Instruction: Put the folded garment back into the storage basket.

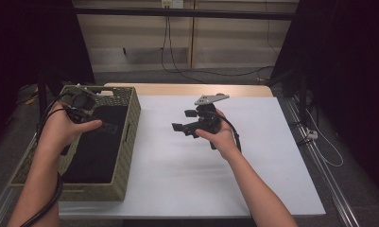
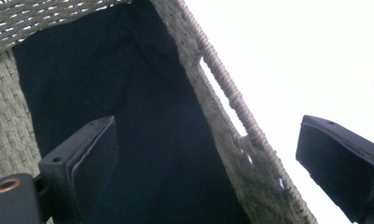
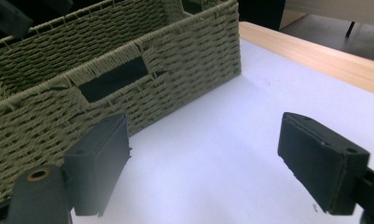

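Note:
A woven olive basket (image 1: 130, 124) stands on the left part of the white table (image 1: 187, 170), with a dark cloth (image 1: 99, 146) lying inside it. My left gripper (image 1: 110, 126) hangs over the basket's right wall, open, with nothing between its fingers. From its own camera, the left gripper (image 2: 208, 158) straddles the basket wall (image 2: 231, 154), one finger over the dark cloth (image 2: 142, 130) and one over the table. My right gripper (image 1: 183, 122) is over the table's middle, pointing toward the basket, open and empty. The right gripper (image 3: 203, 163) faces the basket's side (image 3: 110, 79) with its handle slot.
The white table sheet (image 3: 231, 140) ends at a wooden strip (image 1: 187, 90) along the far edge. Cables (image 1: 177, 66) run across the floor behind the table. Dark curtains stand at both sides.

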`<state>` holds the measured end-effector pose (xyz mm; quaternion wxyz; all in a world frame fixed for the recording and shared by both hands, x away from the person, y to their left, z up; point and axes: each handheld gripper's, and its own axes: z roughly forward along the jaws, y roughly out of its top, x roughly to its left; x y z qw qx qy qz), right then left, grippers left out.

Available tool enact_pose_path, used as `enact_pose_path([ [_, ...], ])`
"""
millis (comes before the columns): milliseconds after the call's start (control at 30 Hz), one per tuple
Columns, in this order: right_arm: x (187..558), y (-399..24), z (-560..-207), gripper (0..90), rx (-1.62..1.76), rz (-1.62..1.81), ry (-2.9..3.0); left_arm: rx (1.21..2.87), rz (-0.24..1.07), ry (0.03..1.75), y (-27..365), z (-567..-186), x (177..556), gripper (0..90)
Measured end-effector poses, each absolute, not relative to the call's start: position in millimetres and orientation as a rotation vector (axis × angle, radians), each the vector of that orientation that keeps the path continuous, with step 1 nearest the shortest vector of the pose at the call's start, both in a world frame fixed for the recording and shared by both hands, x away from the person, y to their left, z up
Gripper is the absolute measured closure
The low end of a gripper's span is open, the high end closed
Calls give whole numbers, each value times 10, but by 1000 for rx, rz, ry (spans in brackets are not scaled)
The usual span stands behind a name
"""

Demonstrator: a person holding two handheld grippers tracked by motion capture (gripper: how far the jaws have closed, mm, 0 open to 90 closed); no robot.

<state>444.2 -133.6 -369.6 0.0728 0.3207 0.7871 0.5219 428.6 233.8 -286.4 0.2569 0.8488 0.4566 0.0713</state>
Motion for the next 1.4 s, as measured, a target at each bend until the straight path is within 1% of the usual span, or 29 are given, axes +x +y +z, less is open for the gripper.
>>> enact_pose_path([
  [67, 4410, -1364, -3719, 159, 970, 1561, 2360, 2300, 200, 1229, 2340, -2867, 4285, 61],
  [100, 4391, -1385, -3731, 159, 973, 1564, 2364, 2268, 207, 1262, 2320, -2871, 4267, 61],
  [167, 4362, -1409, -3749, 158, 969, 1555, 2365, 2241, 210, 1262, 2314, -2878, 4260, 61],
  [367, 4314, -1492, -3816, 154, 994, 1525, 2389, 2222, 205, 1249, 2307, -2892, 4267, 60],
  [467, 4278, -1526, -3838, 147, 992, 1517, 2402, 2226, 214, 1222, 2307, -2898, 4277, 60],
  [733, 4197, -1622, -3902, 131, 997, 1480, 2443, 2156, 254, 1176, 2285, -2929, 4286, 59],
  [867, 4166, -1675, -3932, 125, 1006, 1468, 2453, 2103, 284, 1148, 2277, -2922, 4257, 58],
  [1267, 4048, -1826, -3999, 120, 1033, 1458, 2438, 2004, 300, 1078, 2261, -2990, 4161, 54],
  [1400, 4006, -1875, -4012, 117, 1031, 1468, 2438, 1981, 334, 1039, 2279, -3006, 4118, 53],
])
